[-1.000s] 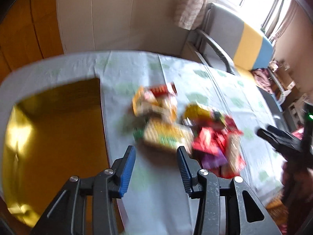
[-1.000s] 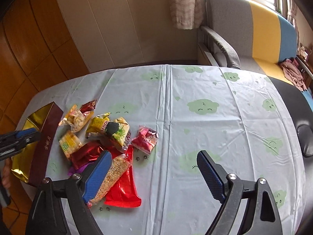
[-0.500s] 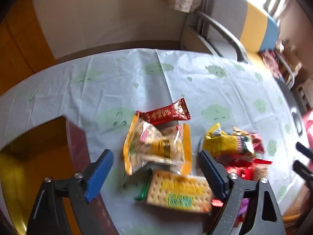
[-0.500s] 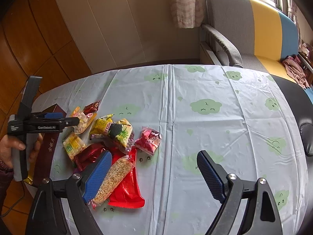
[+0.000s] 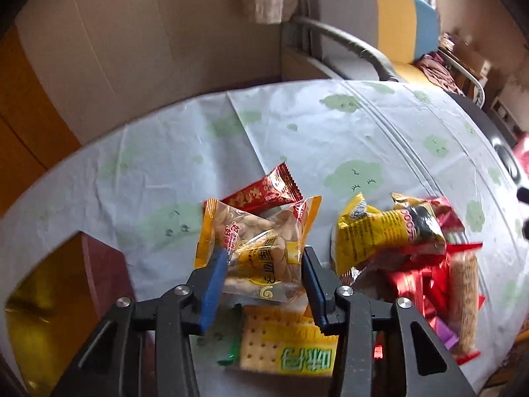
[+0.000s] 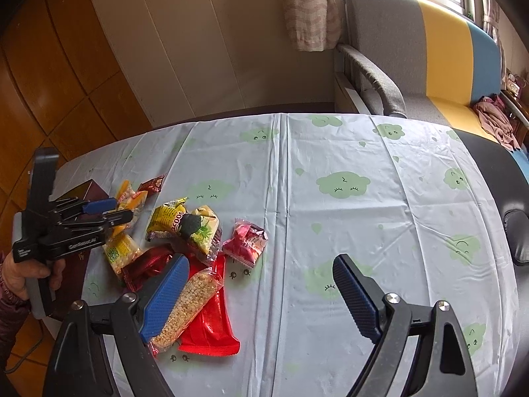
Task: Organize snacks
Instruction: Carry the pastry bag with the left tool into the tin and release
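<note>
A pile of snack packets lies on the left part of the table. My left gripper (image 5: 263, 276) has its blue pads on either side of an orange-edged clear pastry packet (image 5: 261, 241), closing on it. A red bar packet (image 5: 264, 192) lies just behind it, a cracker packet (image 5: 284, 344) below it, a yellow packet (image 5: 380, 231) to the right. My right gripper (image 6: 261, 294) is wide open and empty, above the table near a grain bar (image 6: 191, 304) and a red packet (image 6: 211, 324). The left gripper (image 6: 105, 210) also shows in the right wrist view.
A gold-lined dark red box (image 5: 59, 284) stands open at the table's left edge. A pink packet (image 6: 246, 241) lies apart from the pile. The cloud-print tablecloth (image 6: 363, 198) covers the table. A grey, yellow and blue sofa (image 6: 429, 49) stands behind.
My left gripper has moved from over the box to the pile and narrowed its jaws around the pastry packet. The right gripper has barely moved.
</note>
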`<state>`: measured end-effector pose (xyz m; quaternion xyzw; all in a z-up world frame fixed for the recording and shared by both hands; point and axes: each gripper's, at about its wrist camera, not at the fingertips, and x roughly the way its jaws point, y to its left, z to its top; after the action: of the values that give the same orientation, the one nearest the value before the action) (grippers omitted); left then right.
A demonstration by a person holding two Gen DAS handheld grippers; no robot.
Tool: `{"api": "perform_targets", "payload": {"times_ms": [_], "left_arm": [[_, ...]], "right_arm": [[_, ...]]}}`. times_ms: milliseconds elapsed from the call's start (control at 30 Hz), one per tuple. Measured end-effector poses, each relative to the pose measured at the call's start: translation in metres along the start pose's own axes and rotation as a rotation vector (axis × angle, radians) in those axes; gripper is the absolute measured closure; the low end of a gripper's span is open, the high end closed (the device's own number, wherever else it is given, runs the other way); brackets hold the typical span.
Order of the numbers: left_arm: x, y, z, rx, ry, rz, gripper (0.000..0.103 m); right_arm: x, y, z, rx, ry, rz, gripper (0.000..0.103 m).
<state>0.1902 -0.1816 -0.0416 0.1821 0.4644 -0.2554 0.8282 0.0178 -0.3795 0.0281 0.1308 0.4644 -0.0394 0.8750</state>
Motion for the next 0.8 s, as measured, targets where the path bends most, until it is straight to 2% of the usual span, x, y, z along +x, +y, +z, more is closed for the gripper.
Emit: {"api": "perform_targets", "payload": {"times_ms": [67,233,333,400,567,667,800], "left_arm": [[-0.009,-0.002,-0.005,0.003,-0.013,-0.016,0.060],[-0.053,-0.001,-0.018,-0.036,-0.105,-0.047,0.060],[-0.084,0.004,-0.034,-0.072,-0.160,-0.053,0.059],[-0.107,0.012,-0.049,-0.105,-0.197,-0.056,0.059],[-0.131,0.032,-0.089,-0.190,-0.216,-0.038,0.059],[-0.142,0.044,-0.115,-0.241,-0.224,-0.022,0.059],[-0.156,0.062,-0.146,-0.314,-0.234,0.003,0.059]], "right_arm": [[0.000,0.000,0.000,-0.005,-0.003,-0.010,0.013],[0.000,0.002,-0.002,-0.021,0.000,-0.012,0.014],[0.001,0.009,-0.004,-0.045,0.005,0.002,0.020],[0.004,0.015,-0.007,-0.059,0.022,0.028,0.029],[0.019,0.025,-0.015,-0.039,0.114,0.145,0.045],[0.032,0.030,-0.022,0.020,0.173,0.204,0.045],[0.047,0.039,-0.033,0.066,0.209,0.208,0.045]]}}
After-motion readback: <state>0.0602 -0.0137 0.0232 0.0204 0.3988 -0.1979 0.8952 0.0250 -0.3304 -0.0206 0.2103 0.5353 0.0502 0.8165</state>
